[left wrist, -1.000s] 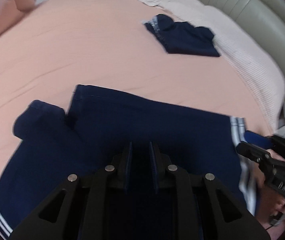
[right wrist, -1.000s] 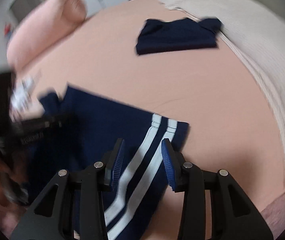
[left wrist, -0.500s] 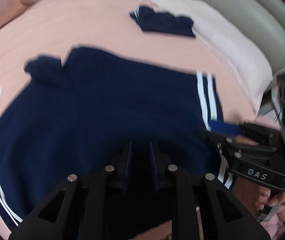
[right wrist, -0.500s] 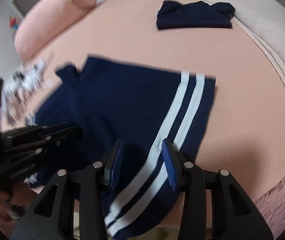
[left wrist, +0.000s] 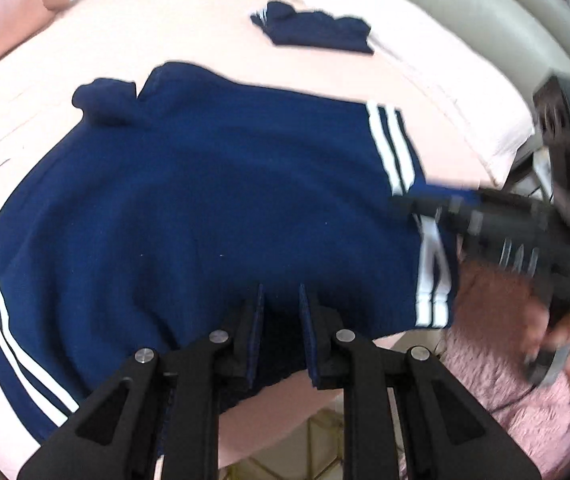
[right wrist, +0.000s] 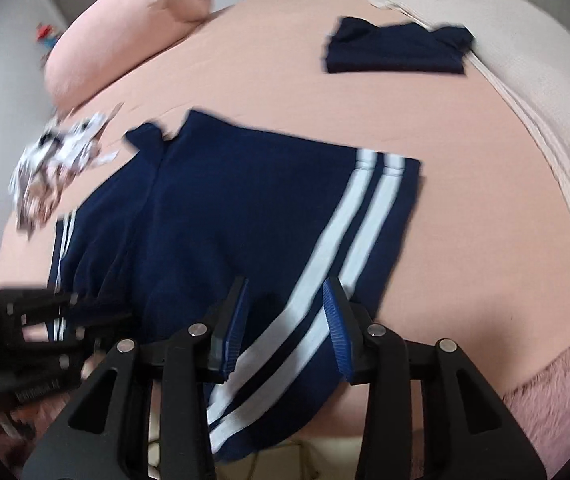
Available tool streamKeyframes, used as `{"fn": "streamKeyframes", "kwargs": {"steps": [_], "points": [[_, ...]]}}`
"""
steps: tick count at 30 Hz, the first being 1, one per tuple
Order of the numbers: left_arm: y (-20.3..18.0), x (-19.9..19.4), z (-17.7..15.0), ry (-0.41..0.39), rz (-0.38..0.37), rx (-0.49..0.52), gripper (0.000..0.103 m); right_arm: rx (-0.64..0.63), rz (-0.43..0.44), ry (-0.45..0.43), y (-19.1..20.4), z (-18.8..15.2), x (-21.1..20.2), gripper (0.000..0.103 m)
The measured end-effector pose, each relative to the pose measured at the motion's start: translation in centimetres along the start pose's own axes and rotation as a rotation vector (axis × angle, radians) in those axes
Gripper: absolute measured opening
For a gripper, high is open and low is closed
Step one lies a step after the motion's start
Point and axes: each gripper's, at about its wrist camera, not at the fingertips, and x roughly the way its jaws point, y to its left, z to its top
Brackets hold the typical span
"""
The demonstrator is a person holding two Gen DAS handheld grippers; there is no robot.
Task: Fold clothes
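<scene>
Across the near edge of the peach-sheeted bed (right wrist: 269, 80), the navy shorts (left wrist: 205, 208) lay spread flat, their waistband overhanging the mattress and white side stripes (right wrist: 349, 216) at each flank. The left gripper (left wrist: 281, 312) had its jaws drawn narrow on the waistband cloth, which ran between the pads and appeared pinched. The right gripper (right wrist: 285, 312) stood with jaws well apart, straddling the striped side, gripping nothing. A folded navy garment (right wrist: 397, 50) lay well apart, near the pale blanket (right wrist: 545, 92). Risks, as judged: with one side unheld, a lift would drag the shorts askew; the overhang could slide off the bed; a single-layer pinch would spoil the fold. Motion blur limited certainty on contact.
</scene>
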Motion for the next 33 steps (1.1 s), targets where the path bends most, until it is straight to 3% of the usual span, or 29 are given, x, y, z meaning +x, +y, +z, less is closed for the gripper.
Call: {"fn": "streamKeyframes", "kwargs": {"steps": [5, 10, 13, 15, 20, 24, 28, 30, 33], "points": [[0.1, 0.9, -0.5, 0.040, 0.013, -0.017, 0.020, -0.106, -0.114, 0.038, 2.0, -1.2, 0.6, 0.040], [1.2, -0.8, -0.9, -0.060, -0.075, -0.097, 0.021, -0.070, -0.087, -0.001, 2.1, -1.5, -0.7, 0.040], [1.8, 0.5, -0.9, -0.014, -0.070, -0.128, 0.022, -0.128, -0.117, 0.076, 3.5, -1.7, 1.4, 0.041], [1.8, -0.1, -0.7, -0.039, -0.071, -0.116, 0.022, -0.184, -0.140, 0.083, 4.4, -1.7, 1.4, 0.041], [2.4, -0.7, -1.4, -0.076, -0.063, -0.126, 0.023, -0.166, -0.032, 0.011, 4.7, -0.8, 0.0, 0.042], [3.5, -1.1, -2.3, -0.063, -0.083, -0.155, 0.023, -0.296, -0.098, 0.086, 6.6, -1.2, 1.8, 0.043], [4.6, -2.1, -1.7, -0.078, -0.075, -0.156, 0.025, -0.265, -0.034, 0.118, 5.7, -0.3, 0.3, 0.044], [5.9, -2.4, -0.3, -0.099, -0.090, -0.177, 0.026, -0.251, -0.012, 0.088, 5.0, 1.2, -0.9, 0.044], [8.5, -2.9, 2.1, -0.135, -0.041, -0.195, 0.027, -0.250, 0.009, 0.019, 5.3, 5.3, -2.2, 0.045]]}}
